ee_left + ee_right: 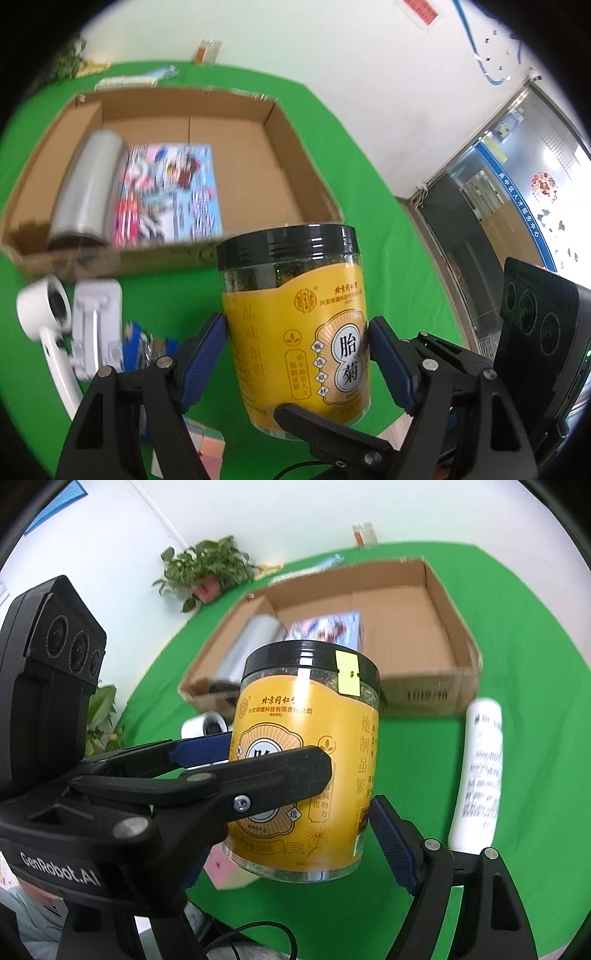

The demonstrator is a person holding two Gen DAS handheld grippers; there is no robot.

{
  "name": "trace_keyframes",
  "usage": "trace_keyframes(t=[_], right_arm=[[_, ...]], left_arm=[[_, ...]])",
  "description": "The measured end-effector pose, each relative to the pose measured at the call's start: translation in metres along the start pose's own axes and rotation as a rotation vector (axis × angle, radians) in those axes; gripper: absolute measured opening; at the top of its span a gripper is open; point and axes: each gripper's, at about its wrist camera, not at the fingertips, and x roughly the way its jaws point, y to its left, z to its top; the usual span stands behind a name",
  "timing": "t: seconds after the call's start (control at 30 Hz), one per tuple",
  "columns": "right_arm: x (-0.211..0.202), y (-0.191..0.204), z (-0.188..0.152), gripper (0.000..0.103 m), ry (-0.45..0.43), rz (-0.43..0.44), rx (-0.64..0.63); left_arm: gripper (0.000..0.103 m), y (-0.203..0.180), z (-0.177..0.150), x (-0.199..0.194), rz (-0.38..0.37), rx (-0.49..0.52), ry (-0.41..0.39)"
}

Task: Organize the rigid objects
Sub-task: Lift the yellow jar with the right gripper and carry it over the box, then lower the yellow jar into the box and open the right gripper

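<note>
Fig. legend. Jar, w/ yellow label and black ribbed lid, is hanging above the green cloth, on the near side of the cardboard box and not yet over it. Left gripper is pinching the jar w/ both blue pads touching its sides. Right gripper is sitting around the same jar; its right pad is lying at the wall, but whether it is actually squeezing cannot be told (far finger hidden).

Risks, as judged: the jar wall is smooth, glossy plastic, cylindrical, so it is liable to slip or rotate betw. narrow pads if either grip is loosening unevenly; two grippers pulling in diff. directions could tilt it. The box's near wall could also be catching the jar's base on entry.

Materials: box is matte corrugated board, open-topped, holding a shiny silvery cylinder lying beside a flat, colourfully printed book. Nearer than the box: white plastic device; right of the jar, a white printed tube.
</note>
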Motion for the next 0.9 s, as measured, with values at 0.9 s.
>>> trace_keyframes(t=[0.9], right_arm=[[0.061, -0.056, 0.173, 0.079, 0.055, -0.056, -0.027]], left_arm=[[0.077, 0.039, 0.143, 0.085, -0.06, -0.035, 0.087]])
